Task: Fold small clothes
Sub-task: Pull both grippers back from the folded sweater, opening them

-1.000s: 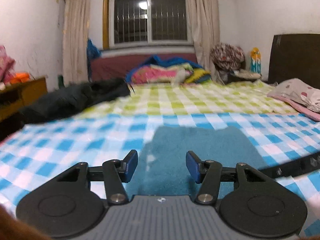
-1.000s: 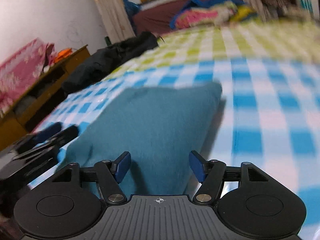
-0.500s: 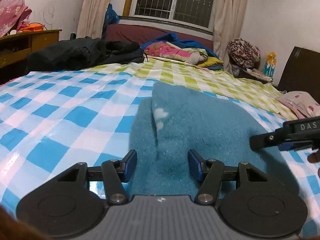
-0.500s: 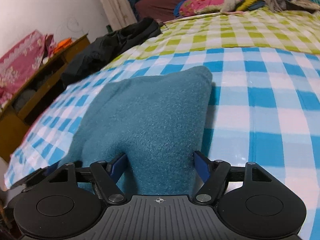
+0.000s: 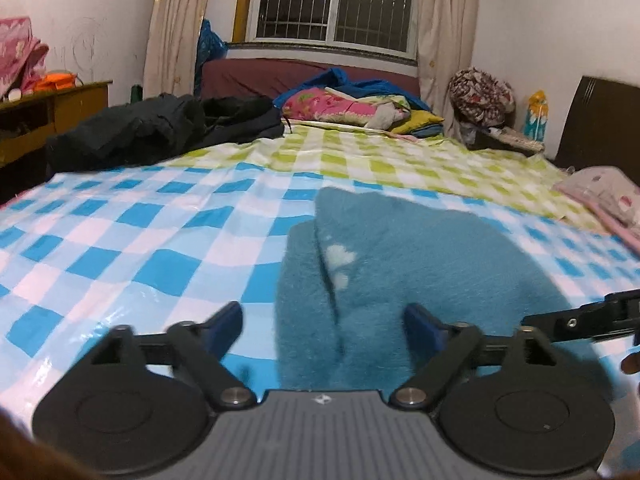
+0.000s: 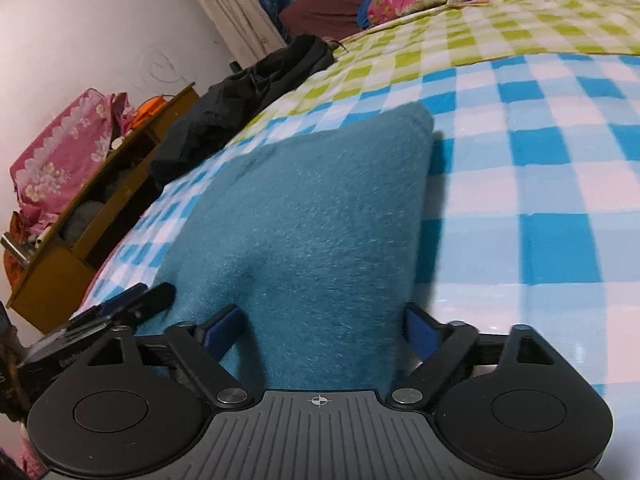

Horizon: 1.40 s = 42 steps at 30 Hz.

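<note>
While both sets of jaws have just been opening, one teal fleece garment (image 5: 420, 264) lies folded on the checked bed cover (image 5: 132, 236), its near edge between the spread pads. The left gripper (image 5: 324, 326) is released, nothing pinched; the right gripper (image 6: 324, 326) too, wide apart, fleece between but free. Beyond the jaws: one black jacket (image 5: 160, 128), one pile of bedding (image 5: 352, 106).

A fuzzy teal garment (image 5: 420, 264) lies folded flat on the blue-checked bedsheet (image 5: 140, 240).
</note>
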### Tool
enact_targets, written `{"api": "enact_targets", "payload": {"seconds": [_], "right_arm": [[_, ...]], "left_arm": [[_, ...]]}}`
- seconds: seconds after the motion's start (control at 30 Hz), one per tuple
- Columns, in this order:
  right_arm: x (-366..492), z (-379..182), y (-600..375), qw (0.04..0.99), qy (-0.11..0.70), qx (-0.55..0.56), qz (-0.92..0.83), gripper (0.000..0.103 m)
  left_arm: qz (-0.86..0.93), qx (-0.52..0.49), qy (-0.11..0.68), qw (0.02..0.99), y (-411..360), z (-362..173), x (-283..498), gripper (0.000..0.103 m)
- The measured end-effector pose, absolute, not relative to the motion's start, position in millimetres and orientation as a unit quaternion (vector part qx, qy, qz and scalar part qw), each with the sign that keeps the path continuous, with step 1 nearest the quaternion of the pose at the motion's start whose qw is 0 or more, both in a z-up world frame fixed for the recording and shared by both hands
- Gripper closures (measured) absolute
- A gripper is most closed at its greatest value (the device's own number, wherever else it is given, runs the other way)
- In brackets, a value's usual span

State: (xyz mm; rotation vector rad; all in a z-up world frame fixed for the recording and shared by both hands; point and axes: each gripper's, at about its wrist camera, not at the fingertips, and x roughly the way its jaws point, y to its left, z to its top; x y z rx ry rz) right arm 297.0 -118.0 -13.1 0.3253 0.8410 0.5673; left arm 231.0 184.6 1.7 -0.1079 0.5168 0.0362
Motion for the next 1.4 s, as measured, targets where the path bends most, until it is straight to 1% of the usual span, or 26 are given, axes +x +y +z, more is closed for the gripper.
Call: {"api": "enact_targets", "payload": {"seconds": [0.03,0.13,0.2,0.23,0.3,0.33,0.37,0.4,0.47,0.67,0.77,0.87,0.97,1.07,1.13,1.17,1.2,1.27,1.3,1.37,1.4], "right_arm": [[297.5,-15.0,-114.5,0.863,0.4,0.148,0.27,0.012],[300.4,-22.6,-111.3,0.861,0.403,0.155,0.271,0.011],[303.5,-24.9,-112.8,0.855,0.408,0.169,0.273,0.012],[304.0,-24.9,-113.1,0.853,0.409,0.172,0.273,0.014],[302.7,-22.8,-113.8,0.852,0.413,0.172,0.272,0.023],[301.1,-21.4,-115.3,0.852,0.414,0.172,0.272,0.026],[299.6,-20.3,-118.4,0.85,0.416,0.175,0.272,0.033],[298.4,-19.9,-122.4,0.847,0.419,0.18,0.272,0.039],[293.3,-18.8,-131.6,0.842,0.424,0.192,0.273,0.045],[259.1,-6.6,-161.9,0.846,0.436,0.173,0.255,0.047],[236.7,-3.9,-180.9,0.849,0.444,0.156,0.24,0.047],[224.9,-3.1,-192.5,0.849,0.447,0.159,0.231,0.044],[213.8,8.9,-198.0,0.869,0.42,0.148,0.216,0.044],[201.6,27.0,-192.4,0.904,0.373,0.097,0.186,0.044],[196.9,37.8,-187.3,0.92,0.342,0.077,0.178,0.046],[198.8,41.5,-183.6,0.921,0.335,0.076,0.183,0.049],[202.8,42.6,-179.3,0.921,0.334,0.078,0.187,0.057],[213.1,42.3,-168.3,0.918,0.335,0.077,0.199,0.066],[218.6,39.8,-160.4,0.915,0.338,0.071,0.211,0.067],[226.4,36.0,-147.0,0.915,0.337,0.053,0.216,0.067],[229.0,34.1,-142.4,0.913,0.338,0.054,0.222,0.067]], "left_arm": [[0.016,-0.052,0.257,0.965,187.0,-1.0,232.1,0.001],[-0.002,-0.081,0.272,0.959,194.9,-8.7,234.8,0.001],[-0.017,-0.117,0.279,0.953,200.1,-16.0,234.5,0.003],[-0.023,-0.137,0.282,0.949,202.8,-19.3,234.3,0.006],[-0.039,-0.178,0.288,0.94,207.0,-24.2,232.3,0.013],[-0.047,-0.188,0.289,0.938,206.3,-24.3,230.7,0.023],[-0.056,-0.194,0.29,0.936,203.9,-23.2,228.9,0.03],[-0.06,-0.191,0.291,0.935,199.2,-21.5,226.8,0.031],[-0.066,-0.169,0.292,0.939,184.1,-18.2,220.2,0.033],[-0.11,-0.183,0.312,0.926,144.6,-18.6,187.0,0.033],[-0.118,-0.156,0.322,0.926,121.2,-19.7,170.7,0.033],[-0.103,-0.132,0.318,0.933,116.9,-7.8,163.1,0.033],[-0.068,-0.095,0.291,0.95,120.0,17.8,156.2,0.033],[-0.045,-0.057,0.25,0.965,119.7,42.1,161.8,0.033],[-0.046,-0.047,0.232,0.97,113.7,53.9,175.7,0.033],[-0.048,-0.043,0.228,0.972,109.0,56.7,183.9,0.033],[-0.045,-0.034,0.224,0.973,102.7,57.6,193.4,0.033],[-0.024,-0.001,0.222,0.975,91.3,52.7,208.8,0.033],[-0.009,0.013,0.23,0.973,87.1,47.1,216.9,0.034],[0.007,0.019,0.256,0.966,88.6,36.0,226.5,0.04],[0.014,0.019,0.27,0.963,89.6,29.8,228.8,0.041]]}}
